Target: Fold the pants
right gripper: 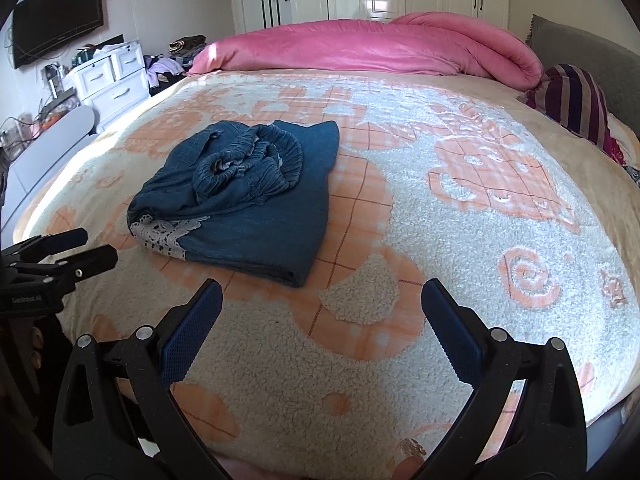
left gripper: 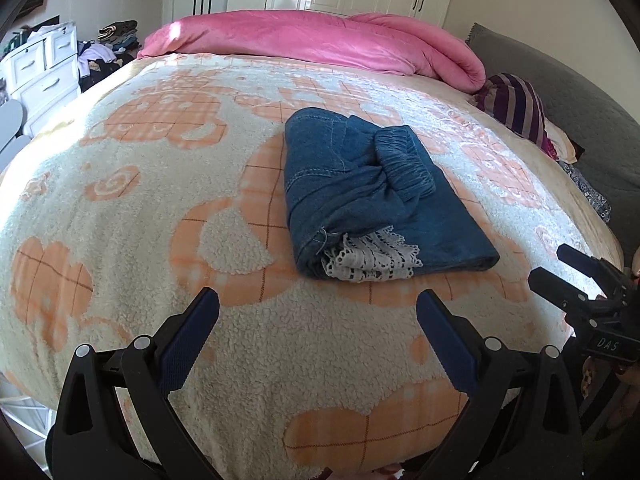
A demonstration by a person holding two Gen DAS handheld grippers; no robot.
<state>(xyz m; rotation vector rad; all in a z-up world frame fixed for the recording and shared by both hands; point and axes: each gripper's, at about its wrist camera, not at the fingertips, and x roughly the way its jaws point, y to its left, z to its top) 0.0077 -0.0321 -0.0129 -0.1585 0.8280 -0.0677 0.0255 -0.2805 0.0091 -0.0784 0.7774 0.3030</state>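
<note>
The blue denim pants (left gripper: 372, 196) lie folded into a compact bundle on the bed, elastic waistband on top and white lace hem (left gripper: 370, 258) showing at the near edge. They also show in the right wrist view (right gripper: 248, 196). My left gripper (left gripper: 318, 304) is open and empty, held short of the bundle's near edge. My right gripper (right gripper: 322, 296) is open and empty, near and to the right of the bundle. Each gripper shows at the edge of the other's view, the right one (left gripper: 560, 272) and the left one (right gripper: 86, 248), both apart from the pants.
The bed is covered by a cream and orange fleece blanket (left gripper: 160, 200). A pink duvet (left gripper: 312, 40) is rolled along the far side. A striped pillow (left gripper: 516, 108) lies at the right. White drawers (right gripper: 116, 76) stand left of the bed; wardrobes stand behind.
</note>
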